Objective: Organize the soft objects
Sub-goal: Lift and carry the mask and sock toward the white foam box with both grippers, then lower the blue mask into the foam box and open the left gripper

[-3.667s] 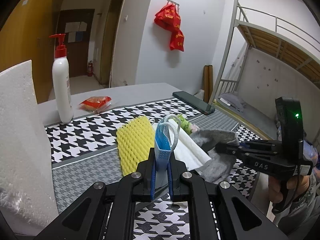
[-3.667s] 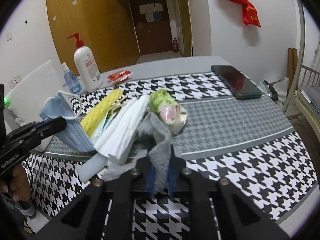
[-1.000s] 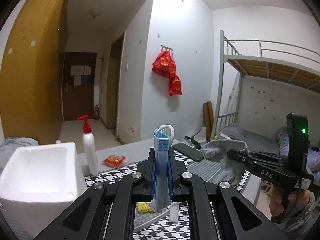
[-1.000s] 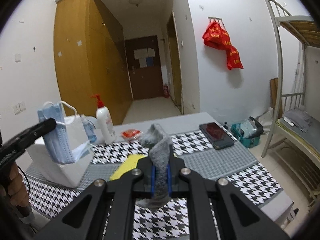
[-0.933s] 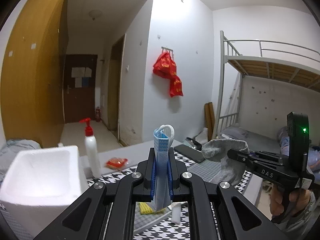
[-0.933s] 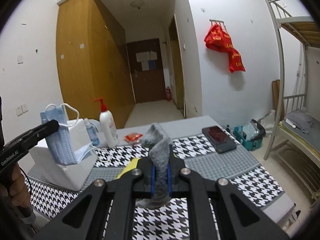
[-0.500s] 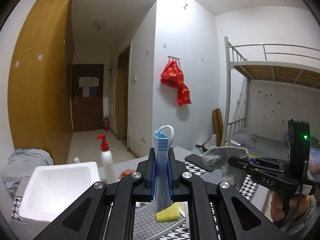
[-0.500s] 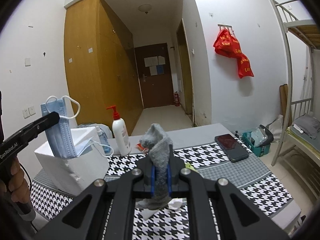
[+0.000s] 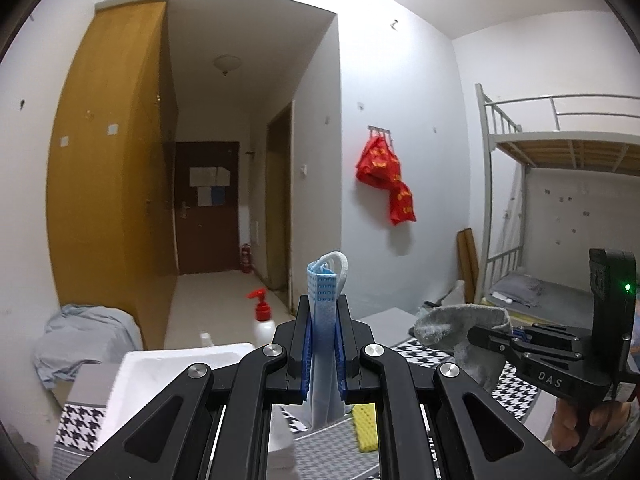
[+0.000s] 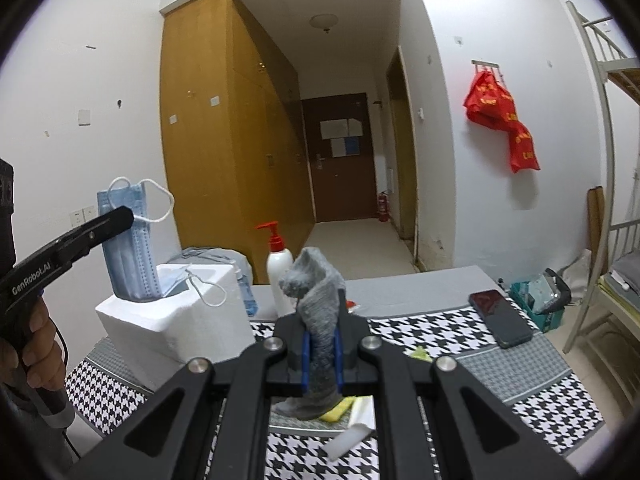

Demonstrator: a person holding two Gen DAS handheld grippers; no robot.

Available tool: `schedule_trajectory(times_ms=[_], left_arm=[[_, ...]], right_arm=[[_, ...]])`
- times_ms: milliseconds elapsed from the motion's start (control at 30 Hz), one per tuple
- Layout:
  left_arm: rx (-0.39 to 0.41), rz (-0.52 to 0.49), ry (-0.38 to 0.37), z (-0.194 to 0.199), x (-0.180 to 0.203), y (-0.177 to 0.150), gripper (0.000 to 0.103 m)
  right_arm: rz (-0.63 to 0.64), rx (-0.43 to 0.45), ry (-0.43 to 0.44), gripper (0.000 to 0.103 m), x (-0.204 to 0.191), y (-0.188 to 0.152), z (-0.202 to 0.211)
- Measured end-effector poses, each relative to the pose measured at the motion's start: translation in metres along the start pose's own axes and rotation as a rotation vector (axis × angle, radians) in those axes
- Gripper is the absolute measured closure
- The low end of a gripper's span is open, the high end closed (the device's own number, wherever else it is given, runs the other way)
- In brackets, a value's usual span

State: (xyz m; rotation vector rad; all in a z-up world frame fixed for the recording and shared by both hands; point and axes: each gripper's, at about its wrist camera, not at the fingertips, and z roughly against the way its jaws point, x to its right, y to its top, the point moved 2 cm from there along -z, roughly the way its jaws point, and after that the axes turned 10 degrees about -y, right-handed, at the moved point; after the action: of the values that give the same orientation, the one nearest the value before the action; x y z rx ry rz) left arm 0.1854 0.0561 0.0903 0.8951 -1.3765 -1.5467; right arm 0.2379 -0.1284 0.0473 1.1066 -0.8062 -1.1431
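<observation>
Left wrist view: the left gripper (image 9: 323, 344) is clamping a blue mask (image 9: 323, 320), its jaws pressed together on the folded cloth — the ear loop is sticking up above them. The foam box (image 9: 160, 376) is sitting below and left of the mask, with a pump bottle (image 9: 263, 320) just behind the box. Right of the mask, the right gripper (image 9: 476, 336) is pinching a grey sock (image 9: 460, 330).

Right wrist view: the right gripper (image 10: 321, 350) is gripping the sock (image 10: 318, 312), jaws closed on it, the sock standing upright above the table (image 10: 460, 344). Left of the sock, the left gripper (image 10: 120, 216) is holding the mask (image 10: 128, 240) — it is hanging over the box (image 10: 176, 320), its lower edge at the opening. A phone (image 10: 500, 318) is lying well right of the box.
</observation>
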Motion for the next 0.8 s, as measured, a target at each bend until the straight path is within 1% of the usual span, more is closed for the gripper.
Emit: schedule_trajectory(times_ms=[200, 500, 600, 800], left_arm=[[0.008, 0.014, 0.047, 0.003, -0.014, 0.002, 0.093], [-0.01, 0.062, 0.131, 0.003, -0.048, -0.004, 0.093], [-0.024, 0.076, 0.158, 0.001, -0.057, -0.006, 0.093], [-0.087, 0.132, 0.203, -0.012, -0.075, -0.017, 0.093]], right_arm=[[0.006, 0.002, 0.03, 0.091, -0.01, -0.002, -0.001], [0.012, -0.006, 0.04, 0.091, -0.018, -0.001, -0.009], [0.016, -0.011, 0.05, 0.091, -0.02, -0.001, -0.011], [0.025, -0.019, 0.06, 0.091, -0.025, -0.004, -0.014]])
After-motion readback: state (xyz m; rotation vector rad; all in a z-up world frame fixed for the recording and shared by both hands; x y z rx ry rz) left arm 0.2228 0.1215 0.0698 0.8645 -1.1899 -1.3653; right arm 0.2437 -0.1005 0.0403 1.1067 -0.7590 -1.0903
